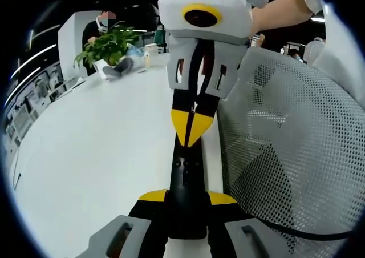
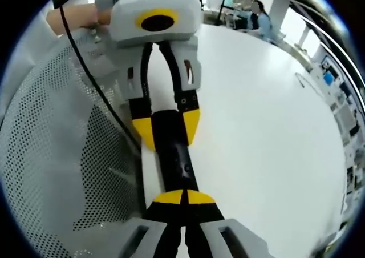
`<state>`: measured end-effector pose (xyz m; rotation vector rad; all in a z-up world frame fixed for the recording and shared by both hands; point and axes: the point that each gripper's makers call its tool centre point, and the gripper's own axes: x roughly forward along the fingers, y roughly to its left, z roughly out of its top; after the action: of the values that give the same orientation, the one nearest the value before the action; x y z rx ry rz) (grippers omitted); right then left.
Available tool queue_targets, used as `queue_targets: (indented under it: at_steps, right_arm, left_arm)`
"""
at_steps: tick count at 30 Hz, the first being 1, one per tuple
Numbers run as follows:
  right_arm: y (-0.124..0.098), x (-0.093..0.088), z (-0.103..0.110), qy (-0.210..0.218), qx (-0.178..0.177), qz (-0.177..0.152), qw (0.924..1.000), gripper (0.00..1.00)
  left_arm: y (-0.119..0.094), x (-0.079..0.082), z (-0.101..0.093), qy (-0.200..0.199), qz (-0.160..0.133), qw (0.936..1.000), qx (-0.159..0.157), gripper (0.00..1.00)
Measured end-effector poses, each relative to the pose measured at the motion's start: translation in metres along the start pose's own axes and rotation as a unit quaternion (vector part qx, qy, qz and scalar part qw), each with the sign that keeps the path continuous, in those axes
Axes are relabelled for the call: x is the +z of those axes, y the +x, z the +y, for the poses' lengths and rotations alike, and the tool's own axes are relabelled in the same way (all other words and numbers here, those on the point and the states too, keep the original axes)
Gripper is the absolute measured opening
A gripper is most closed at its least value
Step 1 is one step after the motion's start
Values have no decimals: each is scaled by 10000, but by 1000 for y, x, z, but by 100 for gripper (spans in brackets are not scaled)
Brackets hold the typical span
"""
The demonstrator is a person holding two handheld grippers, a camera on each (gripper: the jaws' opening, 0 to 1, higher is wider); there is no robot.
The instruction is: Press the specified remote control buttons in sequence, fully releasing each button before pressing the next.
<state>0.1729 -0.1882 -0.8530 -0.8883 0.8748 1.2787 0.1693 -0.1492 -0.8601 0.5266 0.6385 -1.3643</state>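
A slim black remote control is held just above the white table's edge, pointing away along my left gripper, whose yellow-tipped jaws are shut on its sides. My right gripper comes in from the far end, its yellow tips closed together and resting on the remote's upper face. In the right gripper view the same remote runs up from my right gripper, shut tip to tip on top of it, to the left gripper clamping its far part.
A white table stretches to the left, with a potted plant and a small bottle at its far end. A grey mesh chair back stands close beside the remote. A black cable crosses the mesh.
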Motion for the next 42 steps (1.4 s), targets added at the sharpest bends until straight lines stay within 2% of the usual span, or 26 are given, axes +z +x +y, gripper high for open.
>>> queue_targets:
  at_steps: [2,6,8,13,19,25,29,32,35,42]
  right_arm:
    - [2,2,3,-78,24,-62,9999,0]
    - [3,2,1,-231,1,52,9997,0]
    - [3,2,1,-192,-9,53,9998,0]
    - [1,2,0,222,-43,-87,9997,0]
    - [0,4,5,173,-87,-152,9997,0]
    - [0,10,-2,230,-126,-265,9993,0]
    - [4,10,2,156,-51,-175,9997,0]
    - [5,9,0,326,-46,-177,9993,0]
    - [4,9,0,306,-51,-172,9994,0]
    - [5,9,0,206,-242,-106,9994,0]
  left_arm:
    - [0,0,0,2,4,10000,-2,24]
    - [0,0,0,3,5,10000,-9,24]
    - [0,0,0,7,7,10000,-13,24]
    - [0,0,0,5,4,10000,-14,24]
    - [0,1,-1,-10,-8,10000,-12,24]
    - [0,0,0,-4,-7,10000,-16,24]
    - [0,0,-1,-8,-9,10000,-16,24]
    - [0,0,-1,-10,-7,10000,-21,24]
    - [0,0,-1,1,-2,10000,-21,24]
    - [0,0,0,-3,-1,10000,-30,24]
